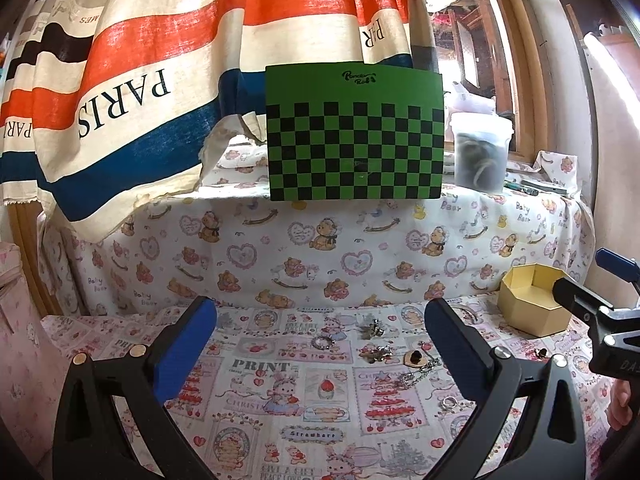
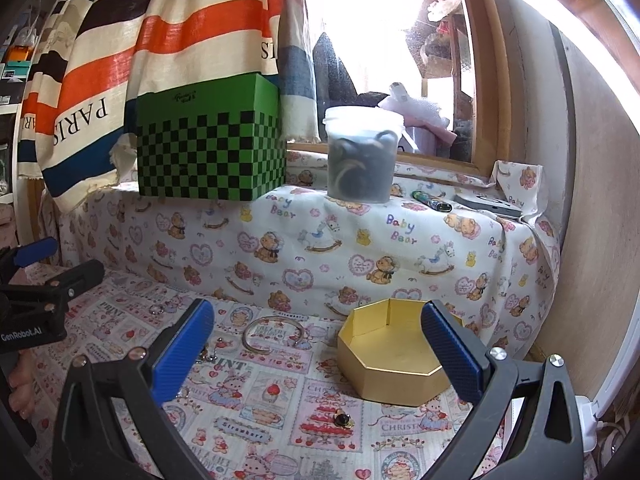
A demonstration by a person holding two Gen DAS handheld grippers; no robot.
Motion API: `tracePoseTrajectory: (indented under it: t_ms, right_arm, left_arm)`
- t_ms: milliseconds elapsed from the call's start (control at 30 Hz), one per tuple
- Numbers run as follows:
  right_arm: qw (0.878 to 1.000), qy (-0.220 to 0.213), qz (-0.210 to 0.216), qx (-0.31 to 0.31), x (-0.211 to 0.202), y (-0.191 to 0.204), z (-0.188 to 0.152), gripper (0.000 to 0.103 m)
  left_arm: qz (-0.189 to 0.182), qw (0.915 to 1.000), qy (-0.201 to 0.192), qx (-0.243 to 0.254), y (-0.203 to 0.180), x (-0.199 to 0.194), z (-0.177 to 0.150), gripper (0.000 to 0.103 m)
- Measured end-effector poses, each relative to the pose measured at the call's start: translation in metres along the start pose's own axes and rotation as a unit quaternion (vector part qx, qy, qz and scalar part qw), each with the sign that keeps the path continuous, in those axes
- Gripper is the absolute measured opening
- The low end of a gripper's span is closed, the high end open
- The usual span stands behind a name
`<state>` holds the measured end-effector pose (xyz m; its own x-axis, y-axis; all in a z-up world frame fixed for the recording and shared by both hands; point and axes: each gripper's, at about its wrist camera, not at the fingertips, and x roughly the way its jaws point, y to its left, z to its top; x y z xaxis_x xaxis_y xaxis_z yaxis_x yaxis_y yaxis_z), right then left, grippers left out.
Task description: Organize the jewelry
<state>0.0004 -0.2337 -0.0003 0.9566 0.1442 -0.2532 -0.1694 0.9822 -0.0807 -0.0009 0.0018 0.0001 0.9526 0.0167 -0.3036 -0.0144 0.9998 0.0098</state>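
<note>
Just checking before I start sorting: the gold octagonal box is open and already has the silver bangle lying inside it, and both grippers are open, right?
Not quite. The gold octagonal box is open but empty; the right wrist view shows the silver bangle lying on the printed cloth to the box's left. The left gripper and right gripper are both open, as you said.

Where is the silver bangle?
In the right wrist view, the silver bangle lies on the printed cloth, just left of the gold octagonal box.
</note>
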Motion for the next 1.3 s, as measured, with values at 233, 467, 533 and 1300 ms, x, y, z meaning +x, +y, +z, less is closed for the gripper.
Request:
tracePoseTrajectory:
  t_ms: [233, 467, 533, 1300]
  right_arm:
    - [1.000, 0.000, 0.001, 0.003, 0.000, -0.003, 0.000, 0.103]
    - [1.000, -0.007, -0.012, 0.011, -0.004, -0.004, 0.000, 0.103]
    - [1.000, -0.007, -0.024, 0.012, -0.004, -0.004, 0.000, 0.103]
    - [0.999, -0.016, -0.046, 0.012, -0.010, -0.002, -0.001, 0.103]
  left_arm:
    - [0.001, 1.0000, -0.002, 0.002, -0.002, -0.001, 0.000, 0.103]
    - [0.002, 1.0000, 0.000, 0.001, -0.002, 0.000, 0.000, 0.103]
    - [0.003, 1.0000, 0.001, 0.002, -0.002, 0.001, 0.000, 0.103]
    - [0.007, 1.0000, 0.003, -0.004, 0.001, 0.001, 0.000, 0.103]
